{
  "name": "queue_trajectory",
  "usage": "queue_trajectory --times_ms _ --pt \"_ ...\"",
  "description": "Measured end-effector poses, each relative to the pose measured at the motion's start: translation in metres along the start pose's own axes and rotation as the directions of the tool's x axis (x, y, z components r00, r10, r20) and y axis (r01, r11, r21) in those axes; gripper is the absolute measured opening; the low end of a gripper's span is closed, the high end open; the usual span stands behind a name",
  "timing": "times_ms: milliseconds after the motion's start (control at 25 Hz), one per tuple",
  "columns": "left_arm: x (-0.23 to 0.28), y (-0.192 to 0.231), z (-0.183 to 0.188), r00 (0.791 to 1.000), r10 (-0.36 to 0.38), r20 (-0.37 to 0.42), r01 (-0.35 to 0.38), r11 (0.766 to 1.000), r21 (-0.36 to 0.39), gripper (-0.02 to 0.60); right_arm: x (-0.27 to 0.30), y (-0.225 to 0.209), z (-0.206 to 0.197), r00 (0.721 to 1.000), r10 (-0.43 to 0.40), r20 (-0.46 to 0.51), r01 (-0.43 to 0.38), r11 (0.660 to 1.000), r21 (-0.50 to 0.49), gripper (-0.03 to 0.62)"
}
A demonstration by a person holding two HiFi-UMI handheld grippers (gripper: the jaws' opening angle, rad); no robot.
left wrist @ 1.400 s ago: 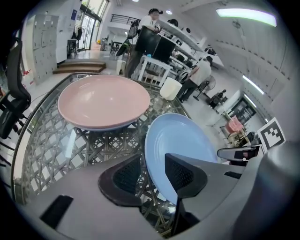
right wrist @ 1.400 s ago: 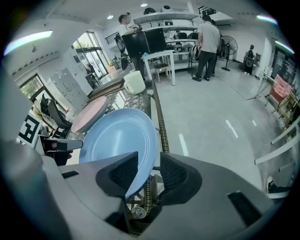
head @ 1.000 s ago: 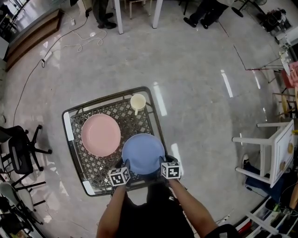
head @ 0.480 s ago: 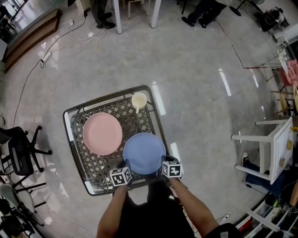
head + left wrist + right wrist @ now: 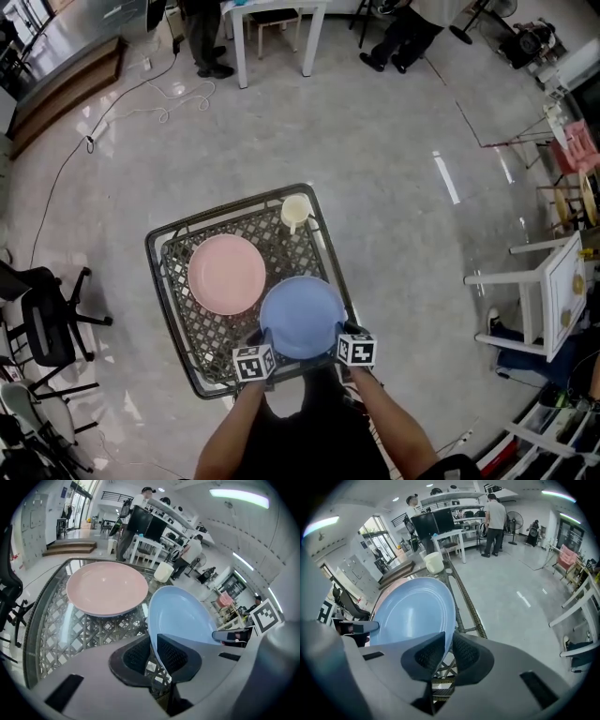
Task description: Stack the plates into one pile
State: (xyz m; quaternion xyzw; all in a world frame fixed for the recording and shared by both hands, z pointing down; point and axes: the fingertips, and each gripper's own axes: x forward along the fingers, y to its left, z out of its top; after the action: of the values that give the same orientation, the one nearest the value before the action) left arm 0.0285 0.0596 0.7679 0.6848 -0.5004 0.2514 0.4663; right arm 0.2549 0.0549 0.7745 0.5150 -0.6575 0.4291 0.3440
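Blue plate (image 5: 300, 314) clamped on both sides.
My left gripper (image 5: 260, 341) and right gripper (image 5: 339, 332) pinch its rim, lower centre.

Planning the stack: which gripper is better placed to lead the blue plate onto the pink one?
Left, probably. The left gripper and right gripper both clamp the blue plate, but the left is nearer the pink plate.

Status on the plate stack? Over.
Left gripper and right gripper both shut on blue plate rim. Pink plate beside it, not stacked yet. Cup at far edge, out of the way.
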Motion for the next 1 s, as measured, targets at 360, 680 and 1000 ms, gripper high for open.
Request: queue_trajectory --times_ms 360,680,1000 --pt "-0.053 0.038 0.012 0.998 -0.028 0.047 0.027 0.999 0.033 0.06 -0.02 0.063 0.003 0.998 0.0 0.068 -0.001 1.0 0.01 0.046" --pt "-0.089 0.09 0.024 0.995 0.01 0.097 -0.011 1.0 0.007 0.06 -0.01 0.123 0.014 0.996 0.035 0.088 -0.033 0.999 -0.029 0.046" --pt "-0.104 0.137 0.039 0.988 0.052 0.142 -0.045 0.998 -0.054 0.06 0.01 0.173 0.045 0.991 0.083 0.106 -0.074 0.993 -0.09 0.041"
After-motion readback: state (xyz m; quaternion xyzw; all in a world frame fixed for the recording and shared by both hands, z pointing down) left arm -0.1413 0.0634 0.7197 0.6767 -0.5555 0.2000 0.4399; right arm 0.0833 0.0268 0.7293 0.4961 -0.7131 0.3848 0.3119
